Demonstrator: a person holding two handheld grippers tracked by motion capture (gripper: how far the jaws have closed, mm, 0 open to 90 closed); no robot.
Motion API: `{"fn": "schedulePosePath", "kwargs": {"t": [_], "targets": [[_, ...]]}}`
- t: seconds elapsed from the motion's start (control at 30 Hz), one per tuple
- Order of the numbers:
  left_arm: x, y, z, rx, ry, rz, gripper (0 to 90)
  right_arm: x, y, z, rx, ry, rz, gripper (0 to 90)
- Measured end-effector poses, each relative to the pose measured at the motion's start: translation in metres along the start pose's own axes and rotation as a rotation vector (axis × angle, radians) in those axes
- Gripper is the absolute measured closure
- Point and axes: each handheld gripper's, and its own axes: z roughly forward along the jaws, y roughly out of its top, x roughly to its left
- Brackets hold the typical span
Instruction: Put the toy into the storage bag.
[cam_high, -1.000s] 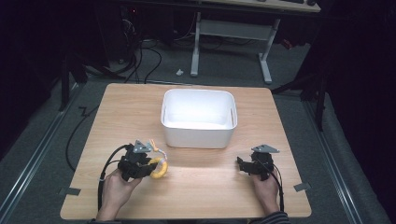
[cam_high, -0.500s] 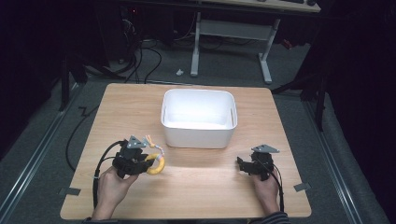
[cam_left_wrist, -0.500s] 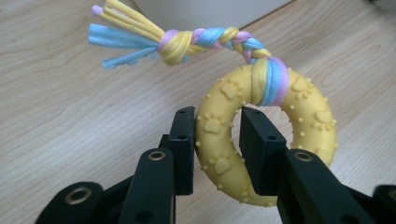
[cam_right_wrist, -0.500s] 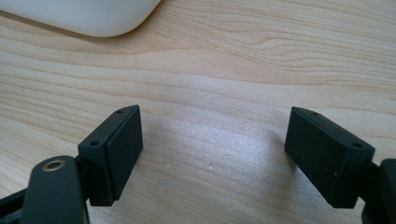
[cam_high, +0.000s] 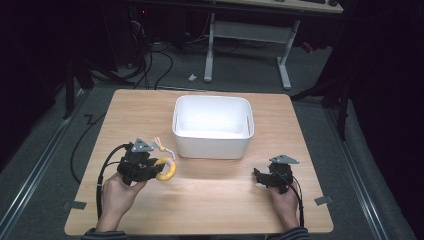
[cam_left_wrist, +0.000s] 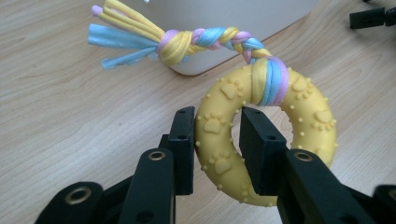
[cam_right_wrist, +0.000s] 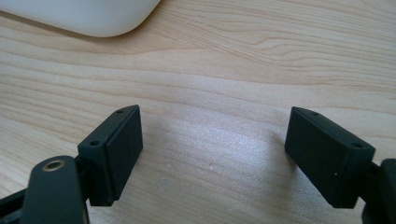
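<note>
On the wooden counter (cam_high: 200, 200), near the white bin (cam_high: 212, 145), the left tongs (cam_left_wrist: 217, 135) are pinching a yellow ring toy (cam_left_wrist: 224, 163) while the right tongs (cam_right_wrist: 212, 154) are resting spread wide.

High view overhead, claw views close (tabletop level), sharing white bin (cam_high: 212, 145).

Yellow paw-print ring (cam_left_wrist: 261, 140), pastel braided rope (cam_left_wrist: 205, 39), white bin (cam_high: 212, 125).

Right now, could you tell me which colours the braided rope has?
Yellow, blue and pink rope, clearest in the left gripper view.
</note>
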Motion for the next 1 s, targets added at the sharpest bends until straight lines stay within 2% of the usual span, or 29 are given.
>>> {"fn": "schedulePosePath", "kwargs": {"t": [0.57, 0.73, 1.0], "targets": [[-0.003, 0.023, -0.012, -0.016, 0.013, 0.018, 66.8, 0.0, 0.0, 0.0, 0.0, 0.0, 0.0, 19.4], [-0.003, 0.031, -0.013, -0.024, -0.006, 0.01, 66.8, 0.0, 0.0, 0.0, 0.0, -0.001, 0.0, 19.5], [-0.005, 0.046, -0.015, -0.022, -0.005, 0.011, 66.8, 0.0, 0.0, 0.0, 0.002, 0.001, -0.003, 19.4]]}}
